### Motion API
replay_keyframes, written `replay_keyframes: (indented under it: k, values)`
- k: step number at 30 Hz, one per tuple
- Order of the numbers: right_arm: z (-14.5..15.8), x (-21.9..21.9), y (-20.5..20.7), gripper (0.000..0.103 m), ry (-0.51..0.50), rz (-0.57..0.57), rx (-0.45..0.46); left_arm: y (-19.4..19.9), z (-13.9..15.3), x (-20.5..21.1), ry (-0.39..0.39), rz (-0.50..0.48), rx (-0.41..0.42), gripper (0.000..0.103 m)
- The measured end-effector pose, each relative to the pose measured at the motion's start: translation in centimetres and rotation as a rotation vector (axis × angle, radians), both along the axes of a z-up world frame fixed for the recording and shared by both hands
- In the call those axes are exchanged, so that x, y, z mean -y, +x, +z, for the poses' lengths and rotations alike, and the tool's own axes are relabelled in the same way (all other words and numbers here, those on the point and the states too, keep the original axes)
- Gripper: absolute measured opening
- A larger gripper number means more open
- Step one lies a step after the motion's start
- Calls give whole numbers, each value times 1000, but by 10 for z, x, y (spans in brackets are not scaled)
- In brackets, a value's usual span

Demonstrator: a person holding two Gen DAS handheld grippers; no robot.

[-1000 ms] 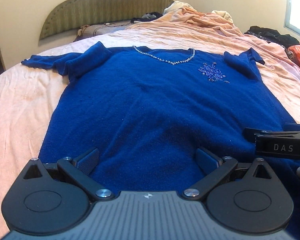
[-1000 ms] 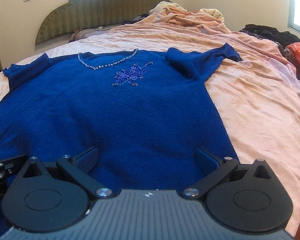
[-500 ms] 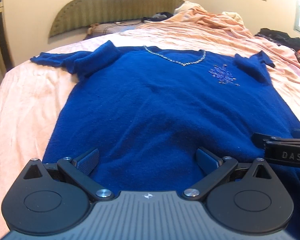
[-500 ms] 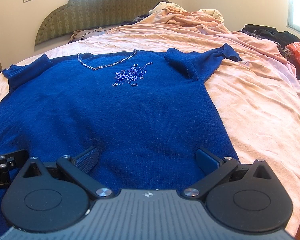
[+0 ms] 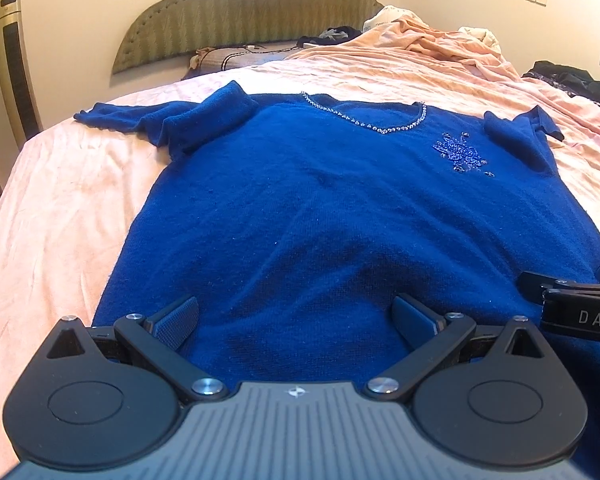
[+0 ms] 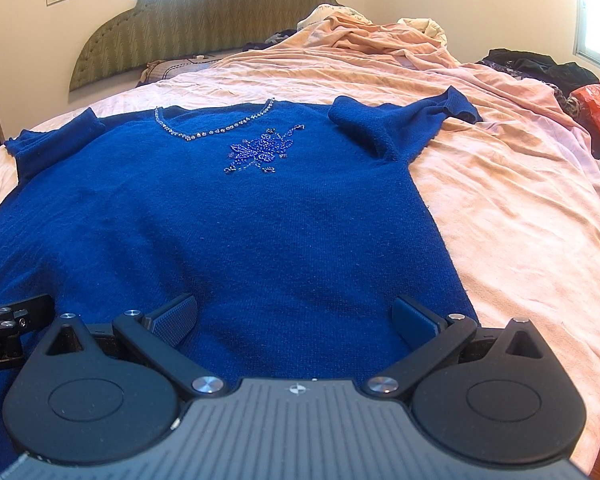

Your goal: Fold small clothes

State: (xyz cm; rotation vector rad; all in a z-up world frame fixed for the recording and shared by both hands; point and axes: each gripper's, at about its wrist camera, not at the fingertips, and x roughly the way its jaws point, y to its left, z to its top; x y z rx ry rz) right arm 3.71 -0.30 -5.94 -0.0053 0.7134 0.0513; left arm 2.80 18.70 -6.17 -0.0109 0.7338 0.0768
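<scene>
A blue knit sweater (image 5: 320,208) (image 6: 228,216) with a beaded neckline and a beaded flower lies flat, front up, on the pink bedsheet (image 5: 56,208) (image 6: 516,208). Both short sleeves are bunched near the shoulders. My left gripper (image 5: 296,316) hovers open over the sweater's lower left part, with nothing between its fingers. My right gripper (image 6: 296,316) is open over the lower right part, near the sweater's right side edge. The right gripper's body (image 5: 580,308) shows at the right rim of the left wrist view. The hem is hidden under the grippers.
A green padded headboard (image 5: 244,8) stands at the far end. A crumpled pink blanket (image 6: 372,48) and pillows lie beyond the sweater. Dark clothes (image 6: 536,64) and an orange bag (image 6: 598,108) sit at the right. A tall fan (image 5: 16,64) stands left of the bed.
The left wrist view has shifted slightly left and back, so the sweater sits further right in it. The right gripper has barely moved. Both stayed open.
</scene>
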Motion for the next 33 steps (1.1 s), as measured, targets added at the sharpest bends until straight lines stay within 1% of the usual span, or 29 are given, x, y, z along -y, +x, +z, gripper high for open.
replay_keyframes:
  k: [30,33]
  values:
    - [2,2,2,103,-4,-4,-7,0,0,0,1,-1,1,103]
    - [5,3,3,103,-11,6,-35,0,0,0,1,-2,1,103]
